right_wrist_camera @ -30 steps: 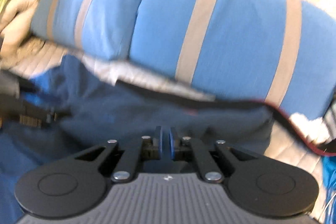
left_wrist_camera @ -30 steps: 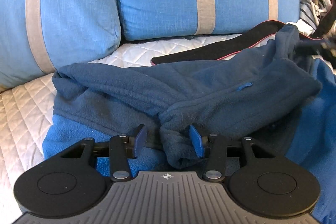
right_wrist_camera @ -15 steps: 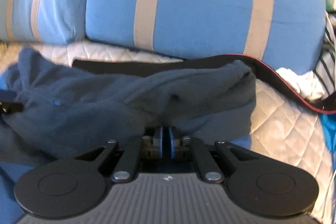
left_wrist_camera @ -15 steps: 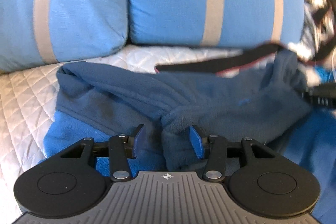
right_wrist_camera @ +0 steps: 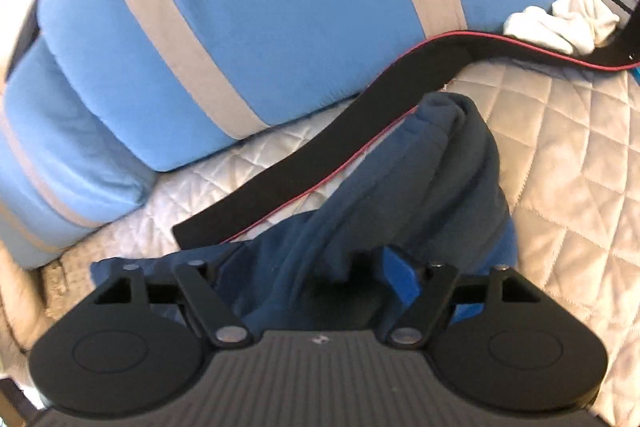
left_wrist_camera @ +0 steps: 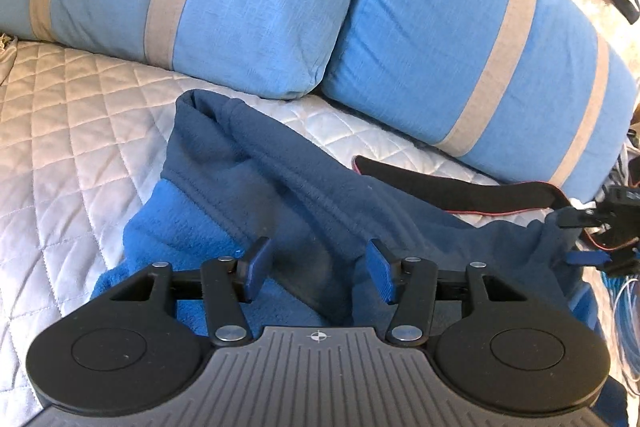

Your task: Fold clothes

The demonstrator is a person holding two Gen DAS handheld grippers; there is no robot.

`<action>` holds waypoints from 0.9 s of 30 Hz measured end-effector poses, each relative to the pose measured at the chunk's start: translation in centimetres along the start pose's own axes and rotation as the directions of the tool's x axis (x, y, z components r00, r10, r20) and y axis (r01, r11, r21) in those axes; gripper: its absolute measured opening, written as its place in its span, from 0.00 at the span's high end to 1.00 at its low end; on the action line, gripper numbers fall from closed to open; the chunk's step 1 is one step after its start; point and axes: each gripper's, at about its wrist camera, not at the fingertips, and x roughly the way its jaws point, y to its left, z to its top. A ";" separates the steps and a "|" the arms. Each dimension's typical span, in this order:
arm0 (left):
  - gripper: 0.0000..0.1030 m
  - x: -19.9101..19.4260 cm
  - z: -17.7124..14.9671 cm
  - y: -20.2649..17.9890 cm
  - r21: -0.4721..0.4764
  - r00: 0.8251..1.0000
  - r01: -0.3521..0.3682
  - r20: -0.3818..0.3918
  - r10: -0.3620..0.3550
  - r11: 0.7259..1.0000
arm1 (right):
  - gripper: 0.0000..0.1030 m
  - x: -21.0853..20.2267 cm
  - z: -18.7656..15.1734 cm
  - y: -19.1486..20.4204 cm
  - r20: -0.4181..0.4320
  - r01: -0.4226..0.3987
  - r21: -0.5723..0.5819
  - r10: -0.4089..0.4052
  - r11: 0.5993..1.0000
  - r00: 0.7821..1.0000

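Navy fleece garment crumpled, bunched on quilted cover, beside pillows

No readable text, labels, brands or numbers; only small crosshair mark on gripper housing.

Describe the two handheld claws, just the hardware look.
Both match: the left claw and right claw each have black linkage arms with silver pivot screws, two round black discs at the base, and a ribbed grey centre plate carrying a small crosshair mark. Fingertip pads are blue. No hands, sleeves or claw cables are visible.
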 end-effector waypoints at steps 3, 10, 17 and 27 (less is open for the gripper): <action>0.51 -0.1 0.0 0.3 -0.003 1.000 -0.003 -0.004 0.003 1.000 | 0.20 1.4 1.1 0.6 -0.066 0.040 0.077 -0.034 0.996 0.997; 0.51 -0.1 0.0 0.8 -0.013 1.000 -0.008 -0.015 0.008 1.000 | 0.20 1.4 2.6 2.3 -0.104 0.094 0.149 -0.079 0.984 0.991; 0.51 -0.1 0.1 1.2 -0.024 1.000 -0.013 -0.021 0.013 1.000 | 0.49 3.4 3.2 2.6 -0.149 0.174 0.167 -0.150 0.970 0.977; 0.49 0.4 0.6 1.9 -0.109 1.000 0.000 -0.027 -0.003 0.994 | 0.92 2.8 1.4 0.8 -0.095 0.138 0.161 -0.124 0.977 0.988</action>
